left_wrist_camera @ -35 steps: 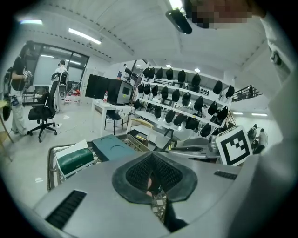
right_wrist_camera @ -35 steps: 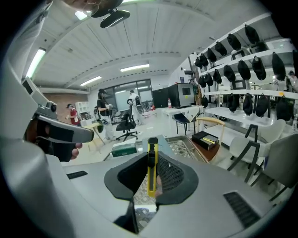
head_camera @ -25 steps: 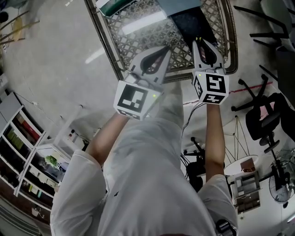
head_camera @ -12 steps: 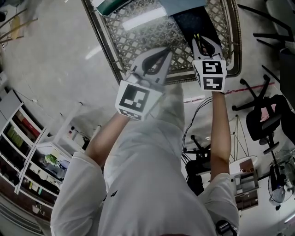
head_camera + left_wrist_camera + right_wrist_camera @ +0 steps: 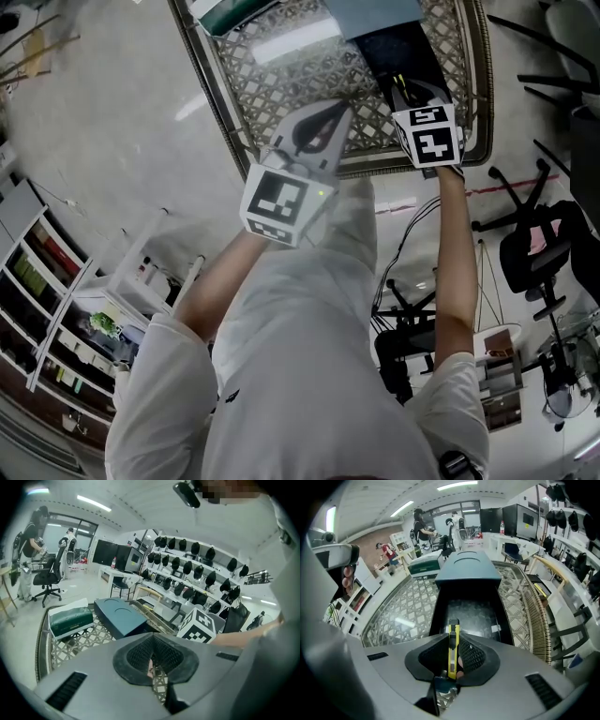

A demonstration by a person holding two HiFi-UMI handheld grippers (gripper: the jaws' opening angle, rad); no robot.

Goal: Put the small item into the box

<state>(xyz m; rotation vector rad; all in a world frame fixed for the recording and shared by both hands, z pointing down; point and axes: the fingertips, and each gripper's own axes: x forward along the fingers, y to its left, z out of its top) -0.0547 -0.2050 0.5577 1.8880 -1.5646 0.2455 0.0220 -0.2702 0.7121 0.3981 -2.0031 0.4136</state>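
A yellow utility knife (image 5: 452,648) stands upright between the pads of my right gripper (image 5: 453,662), which is shut on it. This gripper (image 5: 405,86) hangs over the near end of the open dark box (image 5: 471,615), whose inside is black and shiny. The box (image 5: 401,45) lies on the lattice glass table (image 5: 291,70). Its blue-grey lid (image 5: 464,570) rests across its far end. My left gripper (image 5: 334,111) is over the table's near edge, left of the box, jaws shut with nothing between them (image 5: 151,666).
A green tissue box (image 5: 70,620) sits at the table's far left corner. The table has a raised woven rim (image 5: 534,616). Office chairs (image 5: 539,244) and shelves (image 5: 56,281) stand on the floor around it. People stand at the back of the room.
My right gripper has moved forward with the knife, from the table's near rim to over the open box. The left gripper has hardly shifted.
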